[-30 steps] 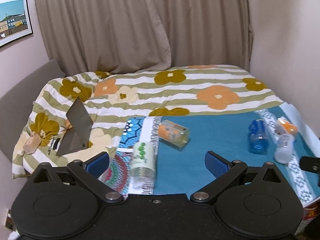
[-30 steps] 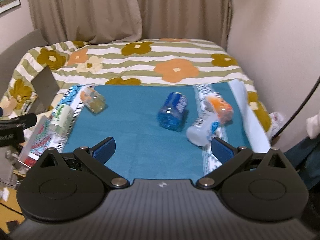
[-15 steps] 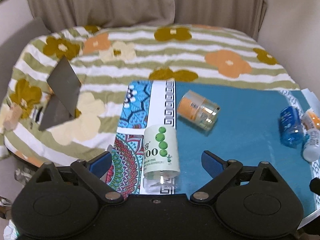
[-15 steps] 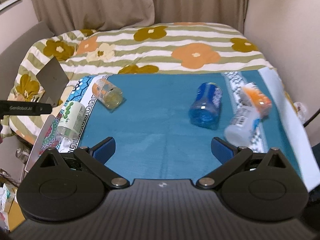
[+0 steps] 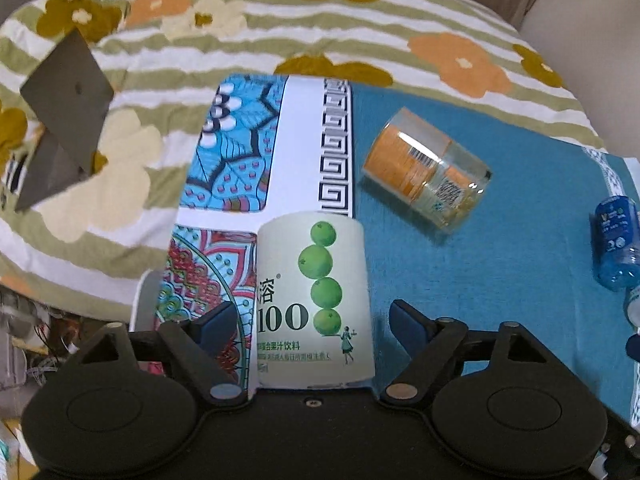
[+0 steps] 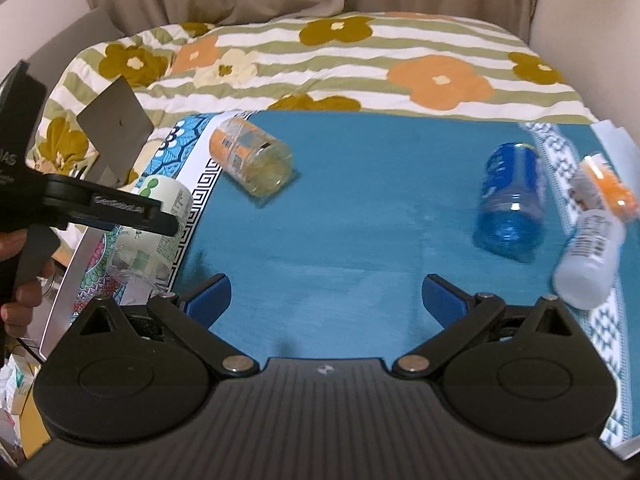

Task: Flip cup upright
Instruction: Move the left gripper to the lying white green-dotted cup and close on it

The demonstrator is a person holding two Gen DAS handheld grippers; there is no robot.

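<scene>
A clear cup with a white label and green fruit [image 5: 314,304] lies on its side at the mat's left edge. My left gripper [image 5: 310,322] is open with its blue pads on either side of the cup, not touching it. The same cup shows in the right wrist view [image 6: 150,232], partly behind the left gripper's finger. My right gripper [image 6: 326,300] is open and empty above the teal mat [image 6: 360,220]. An orange-label cup [image 5: 426,176] lies on its side farther back and also shows in the right wrist view [image 6: 250,160].
A blue cup [image 6: 512,204], a white cup [image 6: 588,260] and an orange cup [image 6: 612,188] lie on their sides at the mat's right. A grey tablet stand [image 5: 60,112] sits on the flowered bedcover [image 5: 360,20]. The mat's left edge overhangs the bed.
My left gripper has moved forward and down, so the green-fruit cup now lies between its open fingers. My right gripper has shifted a little closer to the mat.
</scene>
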